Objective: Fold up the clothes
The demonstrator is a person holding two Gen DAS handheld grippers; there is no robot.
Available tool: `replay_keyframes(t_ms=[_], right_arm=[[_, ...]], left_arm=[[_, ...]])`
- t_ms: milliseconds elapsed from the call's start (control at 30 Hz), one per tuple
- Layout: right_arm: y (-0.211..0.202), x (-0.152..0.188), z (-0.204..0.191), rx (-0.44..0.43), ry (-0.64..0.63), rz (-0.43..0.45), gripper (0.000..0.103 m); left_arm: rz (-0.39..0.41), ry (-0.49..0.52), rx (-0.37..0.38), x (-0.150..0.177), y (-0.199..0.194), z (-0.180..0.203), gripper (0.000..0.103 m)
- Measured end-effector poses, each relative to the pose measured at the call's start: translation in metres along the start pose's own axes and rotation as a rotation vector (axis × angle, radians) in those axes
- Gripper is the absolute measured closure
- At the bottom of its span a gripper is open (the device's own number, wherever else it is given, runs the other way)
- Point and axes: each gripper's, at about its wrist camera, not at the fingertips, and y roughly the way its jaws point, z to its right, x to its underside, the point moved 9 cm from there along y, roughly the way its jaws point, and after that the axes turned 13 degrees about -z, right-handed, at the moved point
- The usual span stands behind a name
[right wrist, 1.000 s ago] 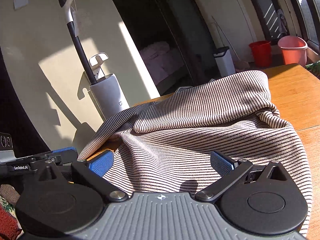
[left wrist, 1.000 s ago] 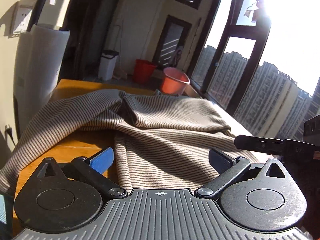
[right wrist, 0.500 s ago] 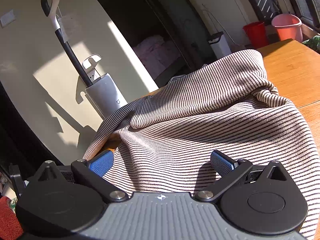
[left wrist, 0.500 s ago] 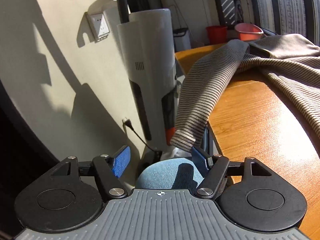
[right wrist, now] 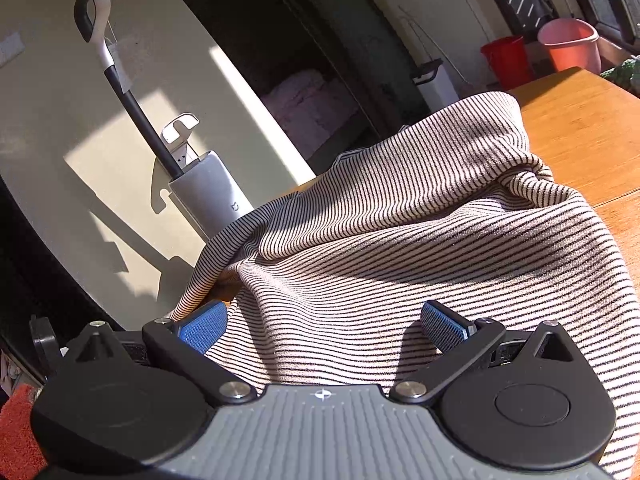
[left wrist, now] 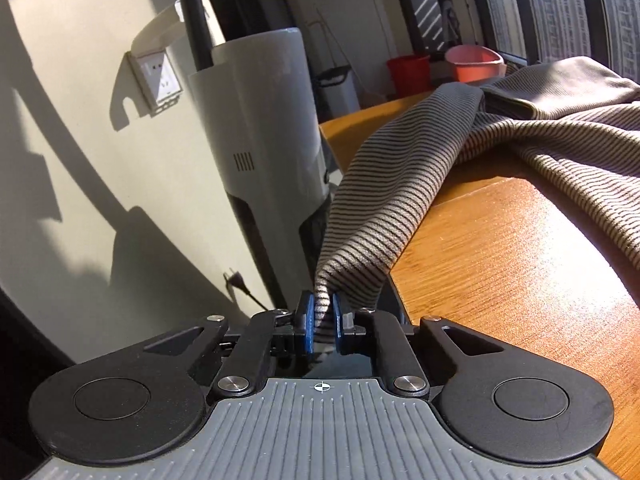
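While the left gripper [left wrist: 320,316] pinches a hanging end of the top [left wrist: 400,184] between its blue pads [left wrist: 307,320], the right gripper [right wrist: 320,326] hovers with its jaws spread wide over the cloth, holding nothing. From the left pinch the fabric runs up toward 1 o'clock, climbs over the table [left wrist: 520,264] edge and joins the main heap at 2 o'clock; that end looks like a sleeve, though I cannot be sure. In the right view the top [right wrist: 400,248] fills the span from 10 to 3 o'clock, piled in loose humps with a deep crease near the left pad [right wrist: 202,326]. By my judgement the folding is far from finished: no flat, squared panel shows anywhere, part of the garment hangs off the table, and what lies on the wood is bunched. What is left is to bring the hanging end onto the surface, spread the body flat and make the folds. The knit is thin, beige with fine dark stripes, soft and limp, so it should drape and slide easily. A vacuum [left wrist: 264,128] stands at 11 o'clock.
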Motion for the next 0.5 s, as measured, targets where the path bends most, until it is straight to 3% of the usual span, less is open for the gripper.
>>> replay_keyframes(t_ms=[167,333,400,500], right_arm=[[0.0,0.0,0.0,-0.005,0.005,0.002,0.0],[0.0,0.0,0.001,-0.012,0.012,0.008,0.0],[0.0,0.0,0.002,-0.02,0.021,0.012,0.0],[-0.001,0.001,0.003,-0.031,0.031,0.017,0.0]], left_arm=[[0.077,-0.062,0.021,-0.028,-0.035,-0.014,0.094],[0.212,-0.161,0.21,-0.084,-0.09,-0.017,0.095],[0.273,-0.164,0.287,-0.112,-0.113,-0.007,0.103],[0.36,-0.143,0.382,-0.15,-0.145,0.015,0.103]])
